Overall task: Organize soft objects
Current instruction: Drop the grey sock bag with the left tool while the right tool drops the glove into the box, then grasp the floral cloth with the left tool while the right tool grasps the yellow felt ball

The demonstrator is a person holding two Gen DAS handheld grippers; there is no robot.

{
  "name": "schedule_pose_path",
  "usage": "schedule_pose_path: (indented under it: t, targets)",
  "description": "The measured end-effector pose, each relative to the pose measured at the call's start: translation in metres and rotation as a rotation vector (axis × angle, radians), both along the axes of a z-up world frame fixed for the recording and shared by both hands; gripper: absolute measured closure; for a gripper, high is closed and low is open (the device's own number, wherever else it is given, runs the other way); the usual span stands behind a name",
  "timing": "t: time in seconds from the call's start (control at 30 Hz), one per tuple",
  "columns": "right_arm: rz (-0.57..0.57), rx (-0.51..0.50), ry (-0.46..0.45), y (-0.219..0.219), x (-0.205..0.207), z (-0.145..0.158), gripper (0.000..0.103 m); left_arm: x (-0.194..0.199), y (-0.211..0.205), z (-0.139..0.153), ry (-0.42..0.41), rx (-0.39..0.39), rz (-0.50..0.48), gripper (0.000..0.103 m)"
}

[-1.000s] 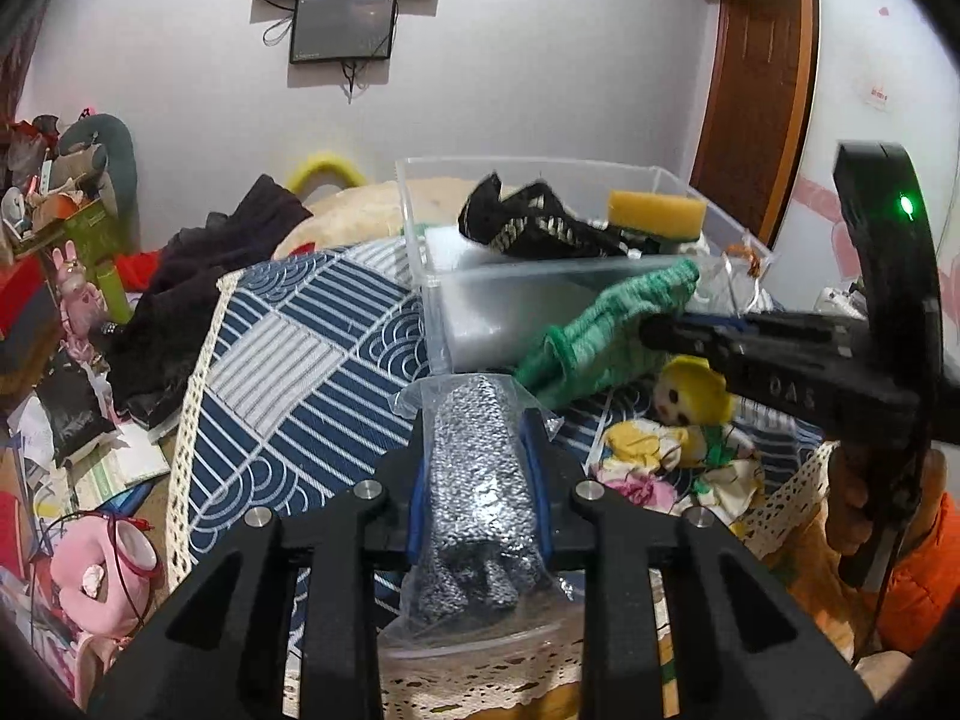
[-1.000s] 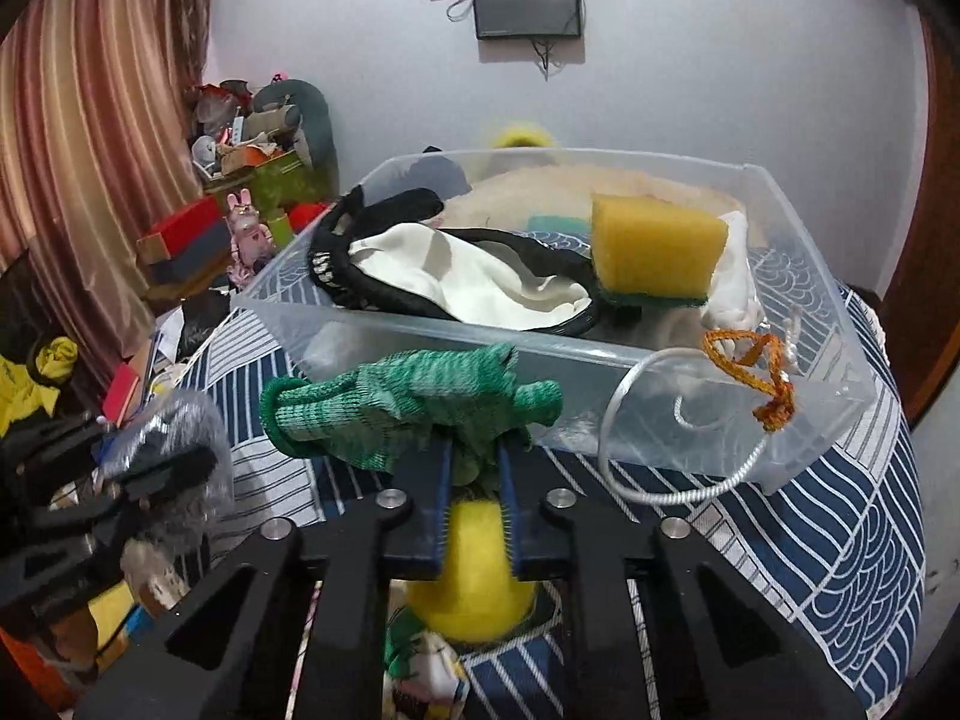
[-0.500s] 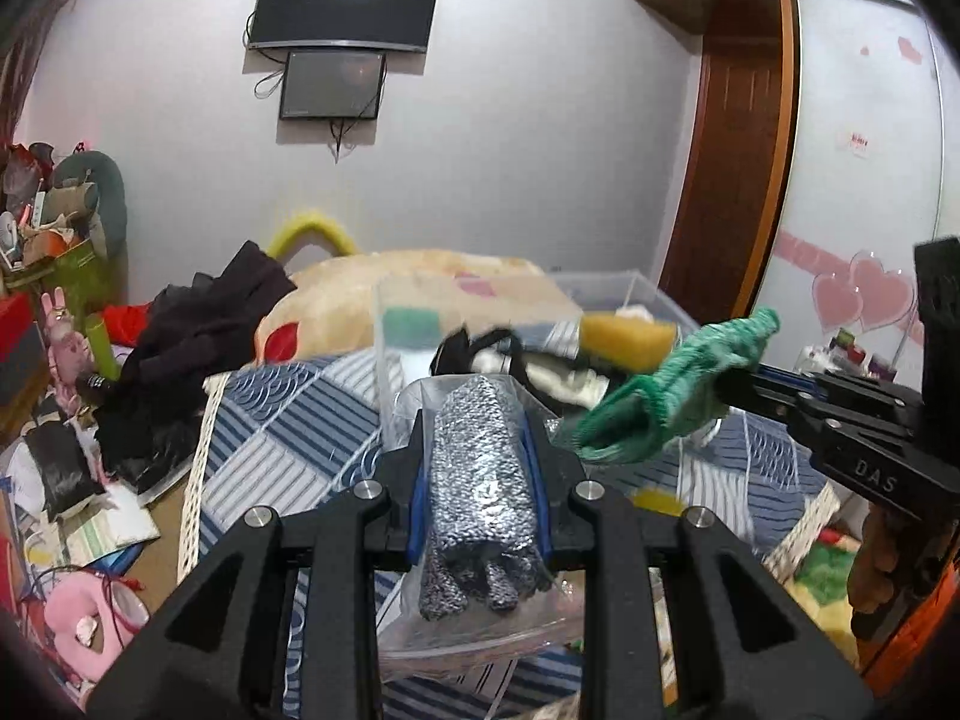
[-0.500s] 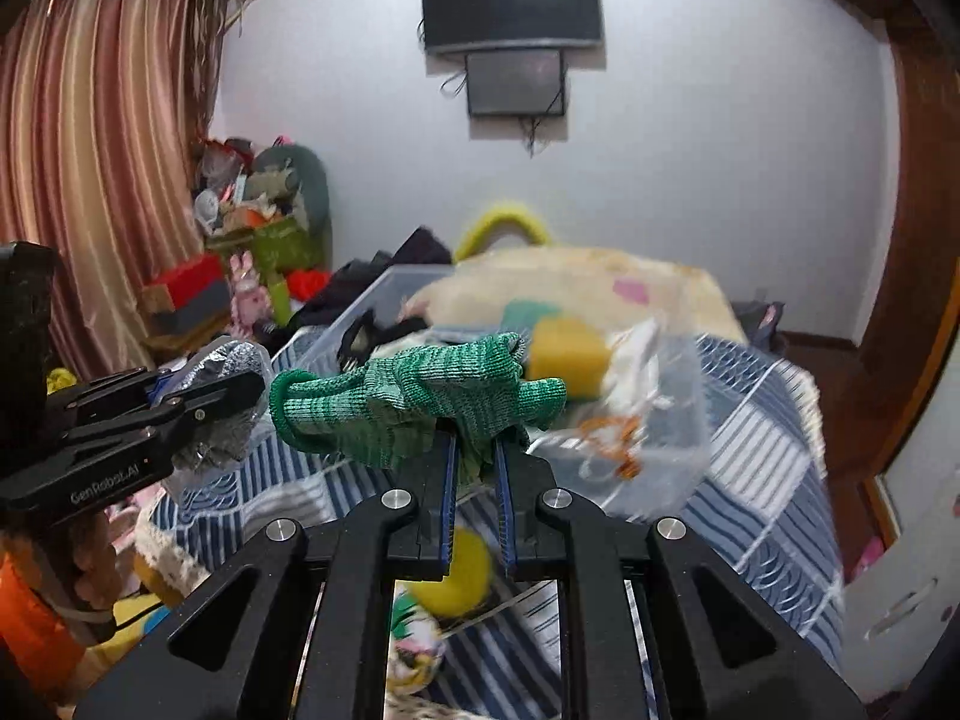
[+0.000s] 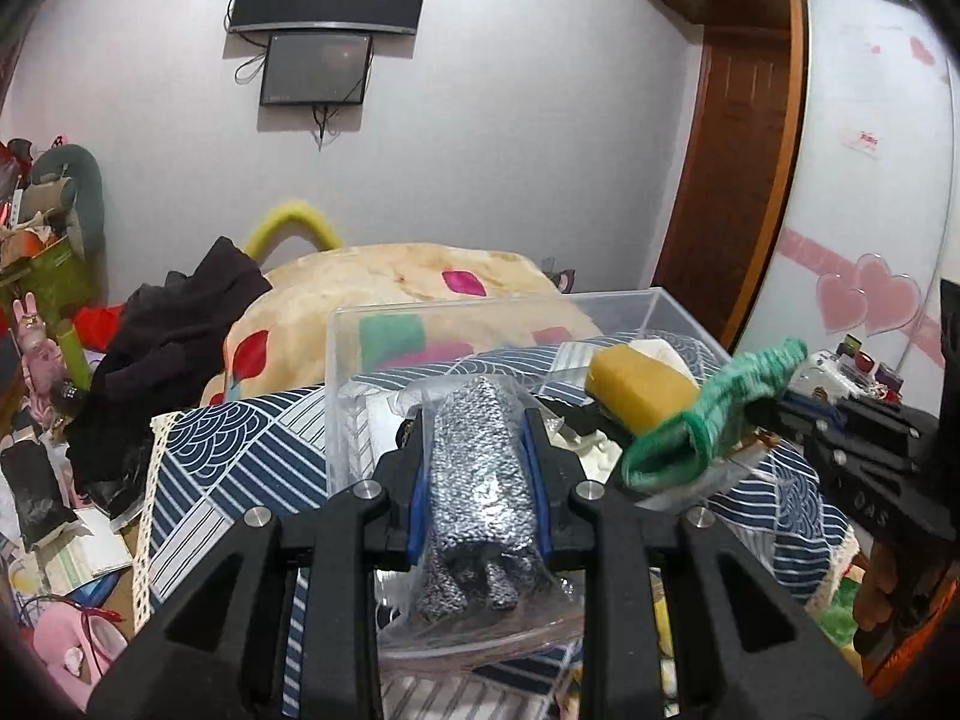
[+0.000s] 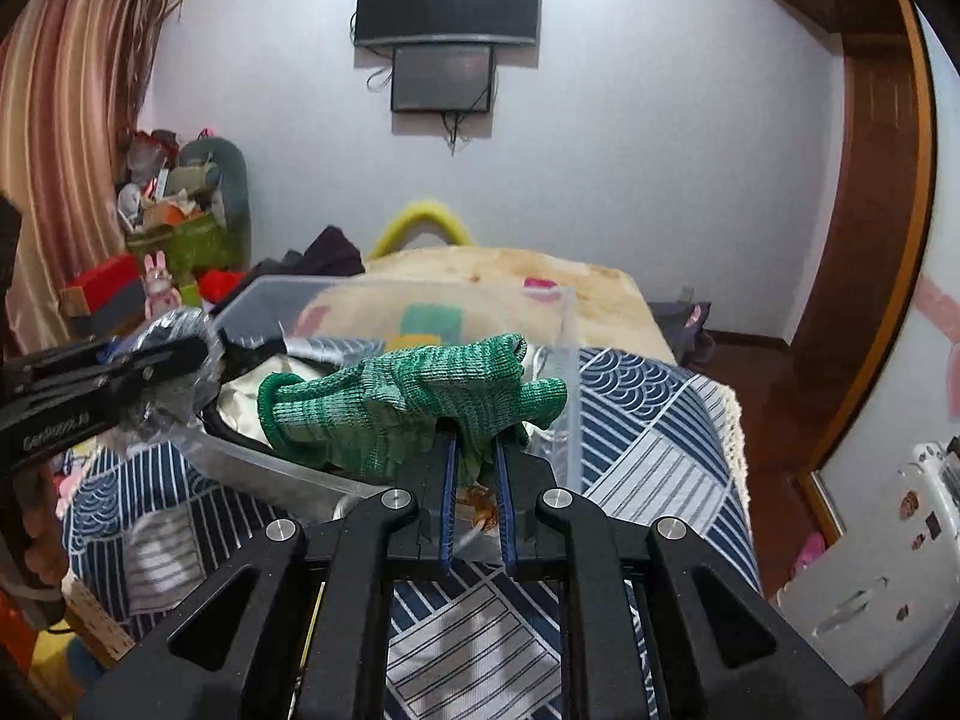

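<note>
My left gripper (image 5: 478,462) is shut on a grey knitted glove in a clear plastic bag (image 5: 477,492) and holds it over the near edge of a clear plastic bin (image 5: 456,315). My right gripper (image 6: 475,462) is shut on a green knitted glove (image 6: 408,402) and holds it above the bin's near rim (image 6: 567,360). The green glove also shows at the right of the left wrist view (image 5: 714,414). Inside the bin lie a yellow sponge (image 5: 636,387) and black and white cloth (image 6: 252,402). The left gripper shows at the left of the right wrist view (image 6: 180,360).
The bin stands on a blue and white patterned cover (image 6: 660,420) over a bed. A beige blanket (image 5: 390,288) and dark clothes (image 5: 174,324) lie behind it. Clutter and toys fill the floor at left (image 5: 54,540). A wooden door (image 5: 738,180) is at right.
Both grippers have risen and moved forward with their gloves, from in front of the bin to above its near rim. Both stay shut.
</note>
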State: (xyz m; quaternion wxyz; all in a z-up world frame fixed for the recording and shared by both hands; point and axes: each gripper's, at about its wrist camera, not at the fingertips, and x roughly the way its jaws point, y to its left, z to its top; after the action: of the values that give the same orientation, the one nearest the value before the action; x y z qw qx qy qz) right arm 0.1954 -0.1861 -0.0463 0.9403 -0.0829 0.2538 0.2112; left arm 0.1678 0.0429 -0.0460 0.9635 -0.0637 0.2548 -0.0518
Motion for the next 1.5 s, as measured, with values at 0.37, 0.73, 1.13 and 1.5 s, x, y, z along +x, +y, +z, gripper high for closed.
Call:
schedule_pose_path:
  t: [0.37, 0.73, 1.13, 1.5]
  targets:
    - [0.049, -0.046, 0.054, 0.024, 0.01, -0.011, 0.092, 0.041, 0.001, -0.023, 0.087, -0.009, 0.016, 0.075]
    - [0.074, -0.046, 0.044, 0.017, 0.0, -0.005, 0.085, 0.035, -0.004, -0.022, 0.101, 0.006, 0.028, 0.064]
    - [0.089, 0.014, 0.008, -0.006, -0.021, 0.009, 0.056, -0.003, -0.01, 0.0, 0.027, 0.036, 0.051, 0.029]
    - [0.139, 0.075, 0.031, -0.006, -0.043, 0.002, 0.051, -0.049, -0.013, 0.007, -0.035, 0.092, 0.078, 0.01]
